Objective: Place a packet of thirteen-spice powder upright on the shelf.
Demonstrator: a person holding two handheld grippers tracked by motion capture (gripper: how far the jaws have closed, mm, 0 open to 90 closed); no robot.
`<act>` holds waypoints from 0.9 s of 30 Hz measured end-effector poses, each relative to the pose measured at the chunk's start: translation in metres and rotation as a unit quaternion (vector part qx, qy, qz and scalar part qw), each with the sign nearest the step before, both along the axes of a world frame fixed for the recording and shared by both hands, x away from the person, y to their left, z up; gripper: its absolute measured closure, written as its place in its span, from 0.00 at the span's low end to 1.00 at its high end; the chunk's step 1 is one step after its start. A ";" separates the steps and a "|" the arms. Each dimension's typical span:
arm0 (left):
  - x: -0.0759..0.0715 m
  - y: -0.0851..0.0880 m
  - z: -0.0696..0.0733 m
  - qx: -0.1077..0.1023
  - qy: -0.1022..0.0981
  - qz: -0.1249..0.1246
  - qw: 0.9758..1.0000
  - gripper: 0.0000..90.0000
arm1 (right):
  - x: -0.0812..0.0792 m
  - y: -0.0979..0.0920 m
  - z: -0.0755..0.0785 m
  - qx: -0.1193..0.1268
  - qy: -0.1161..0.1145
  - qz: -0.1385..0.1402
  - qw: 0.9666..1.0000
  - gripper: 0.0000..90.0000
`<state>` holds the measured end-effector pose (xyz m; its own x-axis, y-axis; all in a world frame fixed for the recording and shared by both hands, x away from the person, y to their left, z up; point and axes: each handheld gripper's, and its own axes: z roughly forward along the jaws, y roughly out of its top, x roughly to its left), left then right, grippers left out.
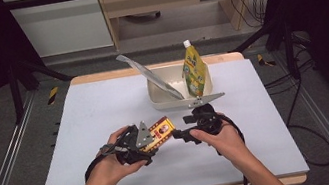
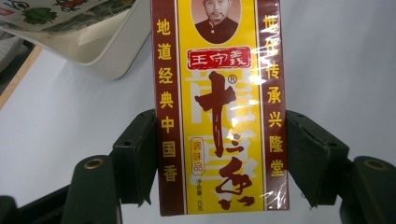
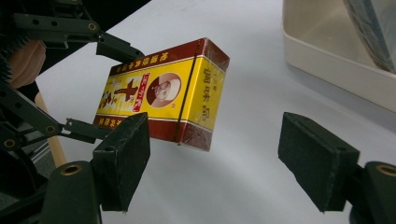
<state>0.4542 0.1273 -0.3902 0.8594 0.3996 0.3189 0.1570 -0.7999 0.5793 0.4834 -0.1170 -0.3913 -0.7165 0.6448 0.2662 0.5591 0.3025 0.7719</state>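
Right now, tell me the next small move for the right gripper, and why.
Probably ease the right gripper forward until its open jaws straddle the free end of the yellow box, then close. The left gripper holds the box above the table at its other end, and the right jaws stand just short of it.

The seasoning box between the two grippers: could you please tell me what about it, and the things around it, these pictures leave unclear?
- Seasoning box: its top is cut off by the left gripper view's upper edge; in the high view the left gripper covers its near end.
- Spout pouch: print too small in the high view.
- Silver bag: lower part hidden inside the beige tray.
- Right gripper: whether it touches the box is unclear.
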 end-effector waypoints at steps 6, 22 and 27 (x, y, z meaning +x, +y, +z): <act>-0.001 -0.001 0.000 -0.006 -0.004 -0.004 1.000 0.36 | 0.003 0.004 -0.004 0.015 0.015 0.008 1.000 0.28; -0.007 -0.010 -0.001 -0.020 -0.016 -0.014 1.000 0.36 | 0.015 0.015 -0.010 0.067 0.064 0.027 0.995 0.45; -0.006 -0.011 -0.003 -0.017 -0.018 -0.011 1.000 0.35 | 0.014 0.013 -0.007 0.078 0.069 0.027 0.994 0.55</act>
